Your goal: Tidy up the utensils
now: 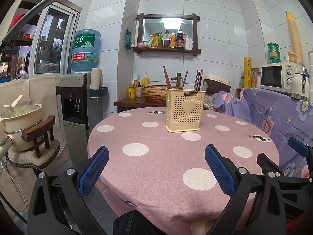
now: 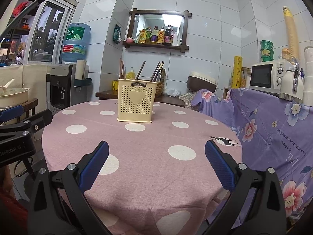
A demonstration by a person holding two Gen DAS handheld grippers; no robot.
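Both grippers spread and empty, short of the utensil holder on the table.

The cream holder (image 1: 185,110) stands upright toward the far side of the pink dotted tablecloth (image 1: 156,166); dark sticks, probably chopsticks (image 1: 198,80), lean inside it. They look light, stiff and smooth, so likely slippery: pinch one mid-shaft above the holder's rim. Left gripper (image 1: 156,170) and right gripper (image 2: 156,165) hover near the table's near edge.

White tiled walls (image 1: 215,29). Wood-framed mirror shelf (image 1: 168,32) upper centre, bottles on it, ceiling light reflected. Water dispenser (image 1: 82,98) left of centre. Round table, pink dotted cloth (image 1: 166,166), foreground. Microwave (image 1: 277,77) right edge.
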